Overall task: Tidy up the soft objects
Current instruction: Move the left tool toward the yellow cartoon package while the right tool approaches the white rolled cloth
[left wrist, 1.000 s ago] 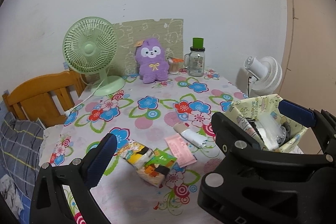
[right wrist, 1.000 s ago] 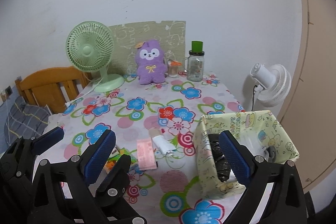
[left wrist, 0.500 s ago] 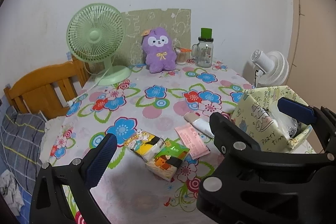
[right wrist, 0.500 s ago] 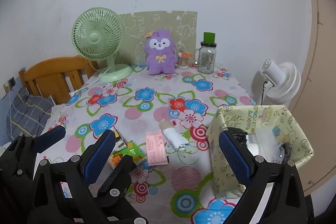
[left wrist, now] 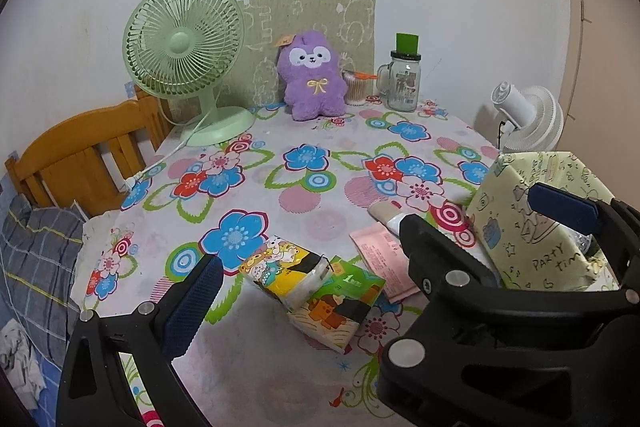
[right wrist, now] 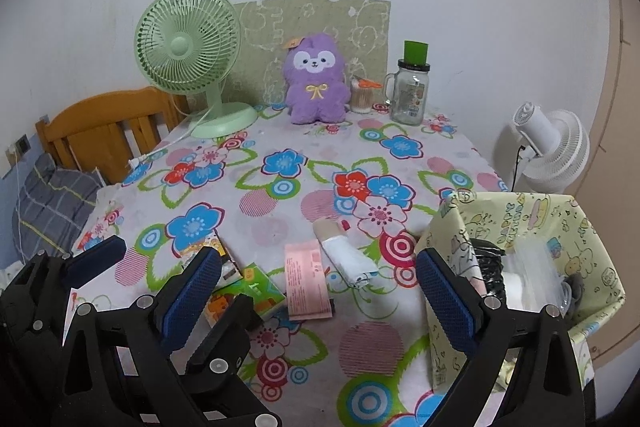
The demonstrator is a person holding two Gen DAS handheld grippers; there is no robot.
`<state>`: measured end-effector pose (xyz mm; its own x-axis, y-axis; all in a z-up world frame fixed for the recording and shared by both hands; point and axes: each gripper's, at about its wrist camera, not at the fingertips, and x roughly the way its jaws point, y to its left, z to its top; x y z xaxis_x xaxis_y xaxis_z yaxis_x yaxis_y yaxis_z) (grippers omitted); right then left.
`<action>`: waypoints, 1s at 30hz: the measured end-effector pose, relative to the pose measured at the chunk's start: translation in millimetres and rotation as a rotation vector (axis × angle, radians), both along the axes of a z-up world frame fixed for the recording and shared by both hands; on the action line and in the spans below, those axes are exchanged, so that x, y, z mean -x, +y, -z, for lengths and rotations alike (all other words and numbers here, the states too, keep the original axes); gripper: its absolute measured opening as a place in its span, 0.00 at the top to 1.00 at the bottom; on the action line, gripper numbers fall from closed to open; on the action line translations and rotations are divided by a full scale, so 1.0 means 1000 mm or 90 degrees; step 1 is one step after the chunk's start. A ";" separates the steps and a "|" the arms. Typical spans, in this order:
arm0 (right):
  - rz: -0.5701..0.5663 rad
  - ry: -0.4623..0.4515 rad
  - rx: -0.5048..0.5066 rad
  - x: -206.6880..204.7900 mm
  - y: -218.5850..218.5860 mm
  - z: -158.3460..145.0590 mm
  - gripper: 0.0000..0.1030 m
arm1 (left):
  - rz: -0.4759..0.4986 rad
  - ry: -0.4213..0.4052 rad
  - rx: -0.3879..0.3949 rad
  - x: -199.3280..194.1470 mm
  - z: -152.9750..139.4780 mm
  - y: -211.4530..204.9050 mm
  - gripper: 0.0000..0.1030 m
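Note:
Two tissue packs lie side by side near the table's front edge, a yellow cartoon pack (left wrist: 280,267) and a green pack (left wrist: 340,303). A pink packet (right wrist: 304,279) and a white rolled cloth (right wrist: 344,255) lie just right of them. A purple plush (left wrist: 312,75) sits upright at the back. A pale green patterned box (right wrist: 520,219) stands at the right, holding a black item and a clear bag. My left gripper (left wrist: 320,287) is open above the packs, its right finger hidden. My right gripper (right wrist: 318,267) is open and empty beside it.
At the back stand a green desk fan (left wrist: 184,63), whose cord trails off the left edge, a glass jar with a green lid (left wrist: 404,79) and a swab holder (left wrist: 354,89). A white fan (right wrist: 552,151) stands off the right edge, a wooden headboard (left wrist: 80,155) at left.
Both grippers have moved forward over the table and their views have tilted, so the plush and packs look larger. Nothing was taken hold of; both stay open.

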<state>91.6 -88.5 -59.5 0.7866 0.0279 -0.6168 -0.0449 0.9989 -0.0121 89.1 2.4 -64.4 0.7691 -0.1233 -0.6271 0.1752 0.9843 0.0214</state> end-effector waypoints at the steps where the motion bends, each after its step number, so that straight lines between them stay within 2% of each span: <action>1: -0.001 0.003 0.000 -0.002 0.000 0.002 0.05 | 0.000 0.003 0.000 -0.002 0.001 0.000 0.01; 15: -0.005 0.039 -0.004 -0.024 0.002 0.021 0.10 | -0.003 0.037 -0.005 -0.023 0.019 0.003 0.01; 30: -0.004 0.075 -0.009 -0.054 0.005 0.039 0.10 | -0.010 0.070 -0.017 -0.049 0.036 0.005 0.01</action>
